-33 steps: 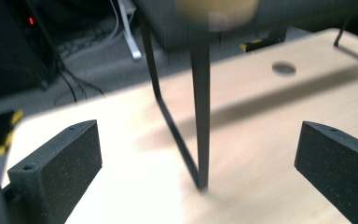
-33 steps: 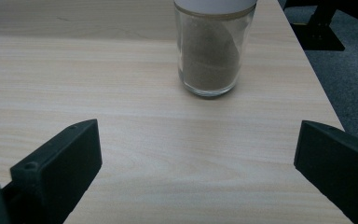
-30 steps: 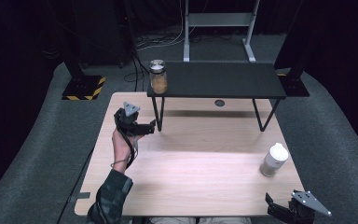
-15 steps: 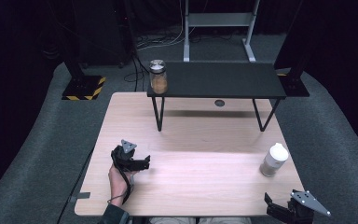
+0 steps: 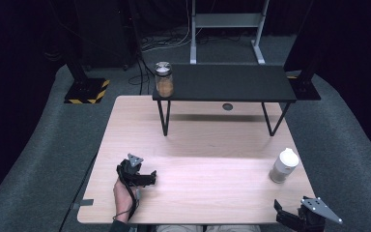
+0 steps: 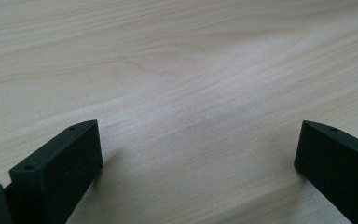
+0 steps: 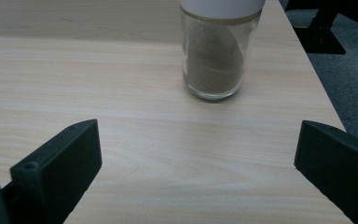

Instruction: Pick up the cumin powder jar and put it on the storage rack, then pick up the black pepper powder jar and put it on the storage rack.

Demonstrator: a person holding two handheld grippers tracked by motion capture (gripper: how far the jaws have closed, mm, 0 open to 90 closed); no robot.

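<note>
Both grippers, left (image 6: 198, 154) and right (image 7: 198, 154), gape wide, holding nothing; the white-lidded jar (image 7: 220, 49) stands at the frame's top, beyond the right one.

Wooden table (image 5: 212, 145), black shelf (image 5: 222, 82), amber jar (image 5: 164, 79)

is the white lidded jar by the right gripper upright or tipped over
Upright. The white-lidded glass jar of brownish powder stands on its base on the pale wooden table, lid on top, ahead of the open right hand-held gripper.

No legible text, labels, brands or numbers on any surface. Only sign: yellow-black hazard stripes on stand base (image 5: 86, 91), left of table (image 5: 198, 145).
</note>
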